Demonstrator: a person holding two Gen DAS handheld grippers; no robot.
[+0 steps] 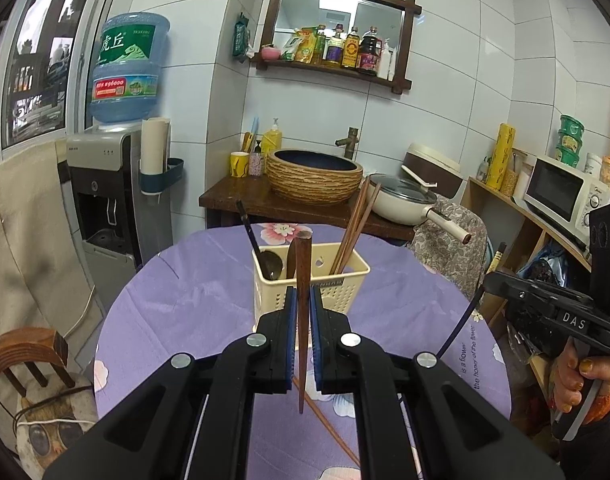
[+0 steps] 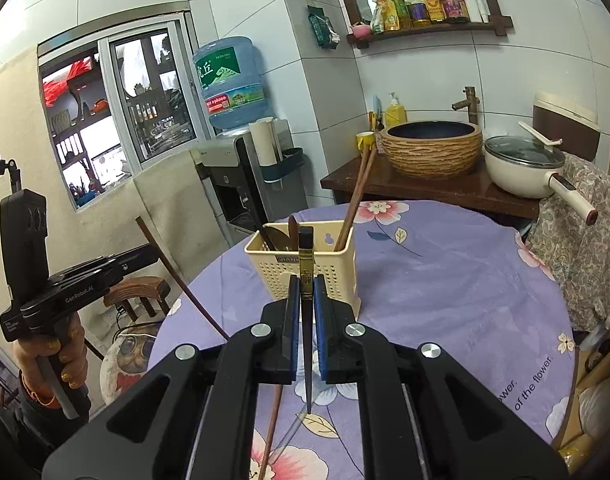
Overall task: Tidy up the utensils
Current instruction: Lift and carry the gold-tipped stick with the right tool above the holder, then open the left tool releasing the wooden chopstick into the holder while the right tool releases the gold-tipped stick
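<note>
A cream perforated utensil basket (image 1: 337, 286) (image 2: 265, 266) stands on the purple flowered tablecloth (image 1: 193, 296). It holds a dark ladle (image 1: 269, 265), a wooden spoon and two brown chopsticks (image 1: 351, 228). My left gripper (image 1: 303, 294) is shut on a brown wooden chopstick (image 1: 303, 264), held steeply upright in front of the basket. My right gripper (image 2: 306, 282) is shut on a black chopstick with a gold band (image 2: 306, 268), also just before the basket. Each gripper shows in the other view: the right gripper (image 1: 490, 280) and the left gripper (image 2: 155, 251). One more brown chopstick (image 2: 273, 424) lies on the table under the grippers.
Behind the table a dark counter (image 1: 241, 200) carries a woven basin (image 1: 313, 178) and a white pan (image 1: 401, 200). A water dispenser (image 1: 105, 200) stands at the left, a wooden stool (image 1: 25, 356) below it. A fabric-covered chair (image 2: 577, 216) and a microwave (image 1: 561, 192) are at the right.
</note>
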